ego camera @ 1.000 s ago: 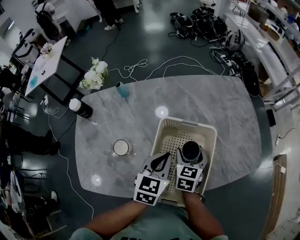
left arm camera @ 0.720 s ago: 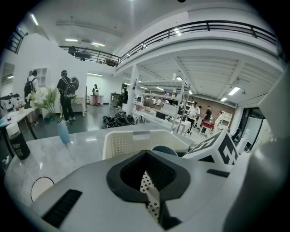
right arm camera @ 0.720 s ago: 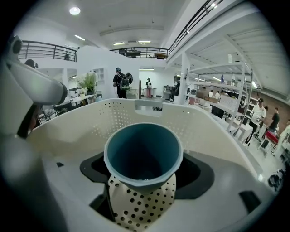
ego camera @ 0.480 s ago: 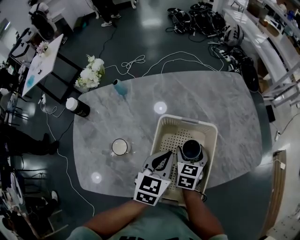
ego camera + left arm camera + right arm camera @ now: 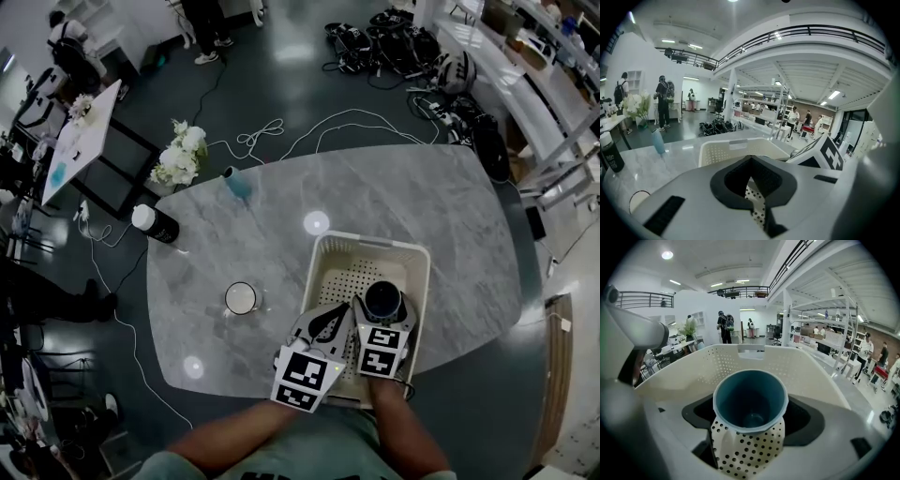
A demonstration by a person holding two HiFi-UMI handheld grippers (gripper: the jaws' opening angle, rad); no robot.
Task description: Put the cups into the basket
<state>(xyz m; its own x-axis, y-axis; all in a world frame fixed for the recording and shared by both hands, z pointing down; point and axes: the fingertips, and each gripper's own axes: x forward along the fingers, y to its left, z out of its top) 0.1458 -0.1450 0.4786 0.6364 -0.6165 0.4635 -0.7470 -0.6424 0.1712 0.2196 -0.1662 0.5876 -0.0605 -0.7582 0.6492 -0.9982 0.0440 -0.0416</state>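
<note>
A dark blue cup (image 5: 382, 300) stands upright between the jaws of my right gripper (image 5: 382, 317), which is shut on it inside the cream perforated basket (image 5: 370, 243). In the right gripper view the blue cup (image 5: 750, 401) hangs over the dotted basket floor, with the basket wall (image 5: 754, 357) behind it. My left gripper (image 5: 323, 327) is over the basket's near left corner, shut and holding nothing; its jaws (image 5: 751, 187) meet over the basket (image 5: 736, 150). A white cup (image 5: 241, 297) stands on the marble table (image 5: 450, 225), left of the basket.
A light blue cup (image 5: 234, 182) stands at the table's far left edge, and a black bottle with a white cap (image 5: 155, 223) at the left edge. White flowers (image 5: 180, 156), cables and bags lie on the floor beyond. People stand far off.
Both grippers and the blue cup keep their places over the basket. Only the head camera has shifted slightly.
</note>
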